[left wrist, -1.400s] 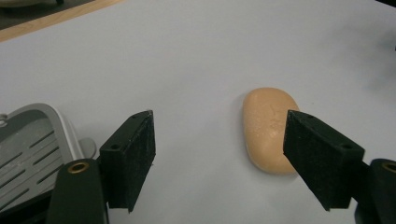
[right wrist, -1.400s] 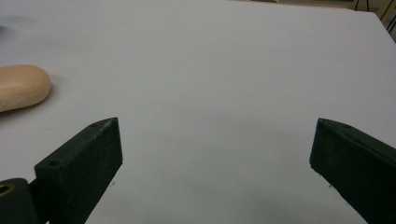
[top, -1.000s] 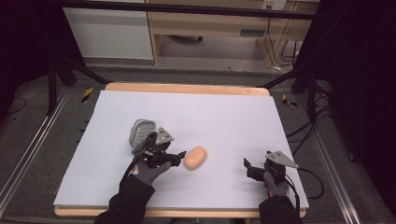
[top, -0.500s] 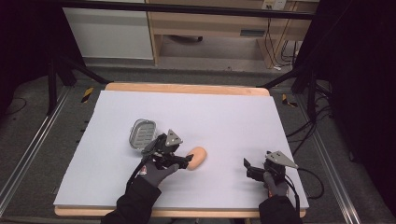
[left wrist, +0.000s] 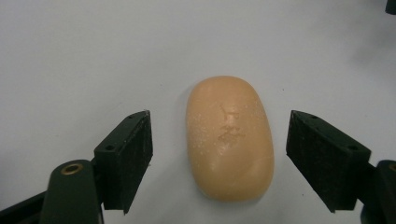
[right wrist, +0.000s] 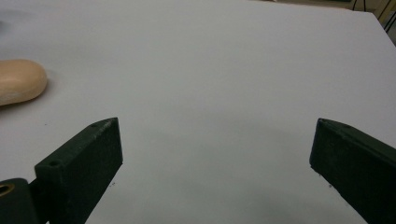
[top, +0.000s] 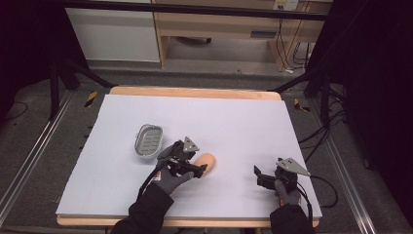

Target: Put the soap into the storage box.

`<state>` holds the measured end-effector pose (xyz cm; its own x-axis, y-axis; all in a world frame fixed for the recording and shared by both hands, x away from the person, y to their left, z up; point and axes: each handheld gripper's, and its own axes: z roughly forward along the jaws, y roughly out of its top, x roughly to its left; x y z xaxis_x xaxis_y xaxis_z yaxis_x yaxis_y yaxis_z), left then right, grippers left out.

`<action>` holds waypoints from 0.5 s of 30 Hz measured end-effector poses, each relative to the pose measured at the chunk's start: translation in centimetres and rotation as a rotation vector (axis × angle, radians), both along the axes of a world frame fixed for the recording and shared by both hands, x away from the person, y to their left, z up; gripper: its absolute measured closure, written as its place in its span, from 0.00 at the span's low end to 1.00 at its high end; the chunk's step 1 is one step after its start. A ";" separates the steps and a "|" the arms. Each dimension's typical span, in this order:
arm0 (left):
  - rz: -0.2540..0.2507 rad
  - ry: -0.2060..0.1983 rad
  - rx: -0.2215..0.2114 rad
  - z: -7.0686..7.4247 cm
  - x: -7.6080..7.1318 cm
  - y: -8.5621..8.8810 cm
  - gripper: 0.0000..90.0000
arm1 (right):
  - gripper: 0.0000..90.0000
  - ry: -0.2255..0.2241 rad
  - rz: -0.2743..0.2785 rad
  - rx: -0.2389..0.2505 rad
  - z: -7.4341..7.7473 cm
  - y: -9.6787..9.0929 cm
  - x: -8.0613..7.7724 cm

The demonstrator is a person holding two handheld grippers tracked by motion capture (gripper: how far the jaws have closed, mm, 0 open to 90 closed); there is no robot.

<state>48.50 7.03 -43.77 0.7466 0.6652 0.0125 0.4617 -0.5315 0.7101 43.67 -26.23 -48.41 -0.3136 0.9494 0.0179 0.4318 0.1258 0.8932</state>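
L tongs (left wrist: 219, 154) spread w/ jaws just opening, straddling soap (left wrist: 229, 137) on desk (top: 234, 117), dish (top: 147, 140) at 10 o'clock; centre pads, squeeze evenly; R tongs (right wrist: 217, 154) spread, idle.

The soap bar (left wrist: 229, 140) is coloured peach-orange; the soap dish (top: 148, 140) is seen as grey, perhaps metallic, on a white-covered worktop (top: 234, 117) edged in light wood.

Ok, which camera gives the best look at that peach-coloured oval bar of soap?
The left gripper view: the peach-coloured oval bar of soap lies whole between the open jaws, untouched, its stamped mark readable. The high view shows it small, partly behind the left gripper. The right gripper view catches one rounded end at its left edge.
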 end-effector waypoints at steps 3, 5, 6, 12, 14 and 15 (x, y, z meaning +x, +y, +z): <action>0.002 0.008 0.003 -0.2 0.0 -0.2 0.25 | 0.03 0.001 -0.001 -0.001 0.0 0.0 0.0; -0.004 0.015 0.010 -0.4 0.1 -0.4 0.25 | 0.03 0.000 0.001 -0.007 0.0 0.0 0.0; -0.006 0.016 0.017 -0.5 0.2 -0.5 0.25 | 0.03 0.000 0.000 -0.009 0.0 0.1 0.0; -0.017 0.030 0.027 -1.0 0.3 -1.2 0.25 | 0.03 0.001 0.000 -0.010 0.0 0.1 0.0; -0.019 0.031 0.031 -1.0 0.4 -1.3 0.25 | 0.03 0.002 0.001 -0.010 0.0 0.1 0.0; -0.018 0.035 0.032 -1.1 0.4 -1.5 0.25 | 0.03 0.002 0.001 -0.011 0.0 0.1 0.0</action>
